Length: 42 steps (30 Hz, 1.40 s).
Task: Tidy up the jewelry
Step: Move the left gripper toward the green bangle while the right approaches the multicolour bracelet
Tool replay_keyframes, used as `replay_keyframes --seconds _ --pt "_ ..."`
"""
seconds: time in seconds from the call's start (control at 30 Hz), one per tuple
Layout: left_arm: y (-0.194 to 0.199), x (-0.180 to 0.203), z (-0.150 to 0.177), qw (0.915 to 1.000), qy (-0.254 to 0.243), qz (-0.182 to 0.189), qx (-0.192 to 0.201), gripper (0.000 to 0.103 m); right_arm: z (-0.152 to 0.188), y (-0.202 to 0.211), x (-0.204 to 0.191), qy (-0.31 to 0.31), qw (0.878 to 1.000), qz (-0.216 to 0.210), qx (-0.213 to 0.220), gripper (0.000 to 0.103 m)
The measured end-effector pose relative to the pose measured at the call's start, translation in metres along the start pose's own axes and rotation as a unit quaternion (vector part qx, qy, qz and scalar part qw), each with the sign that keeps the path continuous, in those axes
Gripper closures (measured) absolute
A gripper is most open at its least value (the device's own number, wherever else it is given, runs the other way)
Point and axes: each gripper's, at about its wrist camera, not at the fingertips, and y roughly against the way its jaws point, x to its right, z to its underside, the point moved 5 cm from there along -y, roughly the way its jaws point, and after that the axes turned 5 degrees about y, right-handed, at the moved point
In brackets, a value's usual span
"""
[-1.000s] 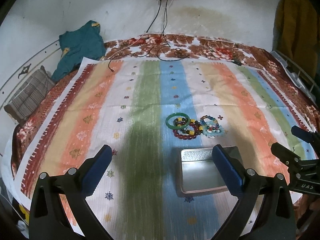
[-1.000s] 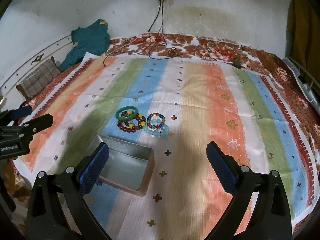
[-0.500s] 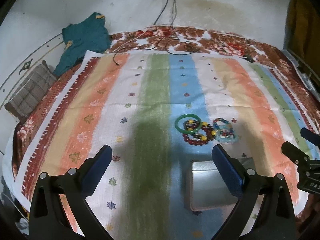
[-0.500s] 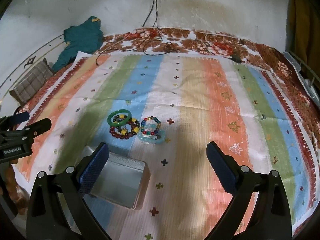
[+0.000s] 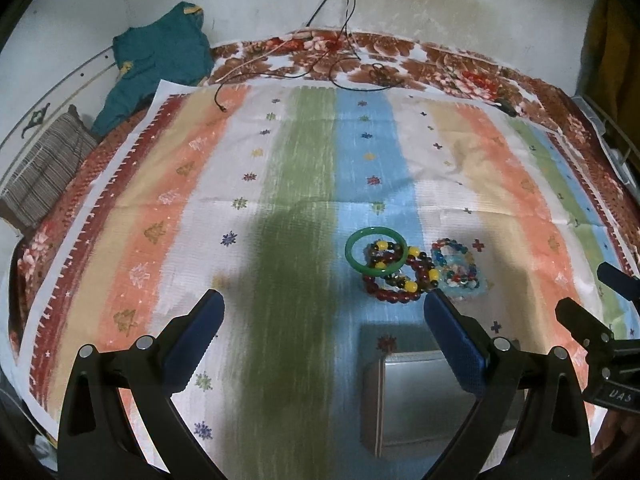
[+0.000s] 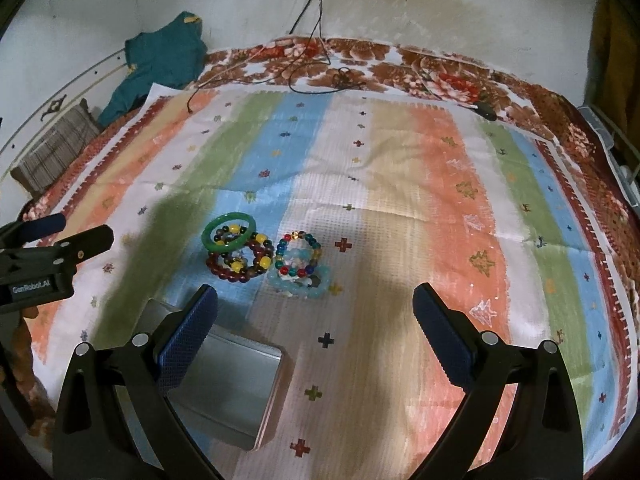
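A pile of bracelets lies on the striped cloth (image 5: 304, 152): a green bangle (image 5: 354, 258) (image 6: 209, 240), dark red and yellow bead bracelets (image 5: 394, 294) (image 6: 236, 270), and multicoloured and pale blue bead bracelets (image 5: 460, 276) (image 6: 298, 268). An open metal tin (image 5: 416, 404) (image 6: 228, 392) sits in front of them. My left gripper (image 5: 322, 326) is open and empty, above the cloth near the tin. My right gripper (image 6: 316, 322) is open and empty, just in front of the bracelets.
A teal garment (image 5: 160, 60) and a striped cushion (image 5: 40, 168) lie at the back left. Cables (image 5: 340, 40) trail from the wall onto the floral bedspread (image 5: 440, 68). The bed's edge runs along the right.
Both grippers have moved forward and lower toward the bracelets; the tin has slid nearer the bottom of both views. Both stay open and empty.
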Motion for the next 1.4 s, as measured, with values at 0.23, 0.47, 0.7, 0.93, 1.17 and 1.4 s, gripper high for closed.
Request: replay_keyframes --seconds 0.23,0.47,0.7,0.93,1.17,1.4 --pt "-0.026 0.003 -0.005 0.9998 -0.001 -0.002 -0.022 0.006 -0.006 -0.021 0.002 -0.005 1.0 -0.004 -0.016 0.004" --pt "-0.051 -0.001 -0.007 0.9993 0.007 -0.001 -0.038 0.006 -0.011 -0.043 0.007 -0.008 0.999 0.004 -0.032 0.004" --pt "-0.07 -0.002 -0.011 0.9983 0.02 0.011 -0.054 0.006 -0.014 -0.061 0.013 -0.018 0.999 -0.001 -0.045 0.004" --pt "-0.092 -0.004 -0.015 0.997 0.024 0.011 -0.072 0.006 -0.016 -0.082 0.014 -0.011 0.998 0.008 -0.056 0.004" --pt "-0.116 -0.005 -0.014 0.994 0.033 0.02 -0.102 0.016 -0.021 -0.1 0.013 -0.012 0.998 0.004 -0.063 0.004" --pt "-0.131 -0.007 -0.014 0.9931 0.03 0.019 -0.112 0.024 -0.025 -0.118 0.014 -0.02 0.997 0.004 -0.078 0.005"
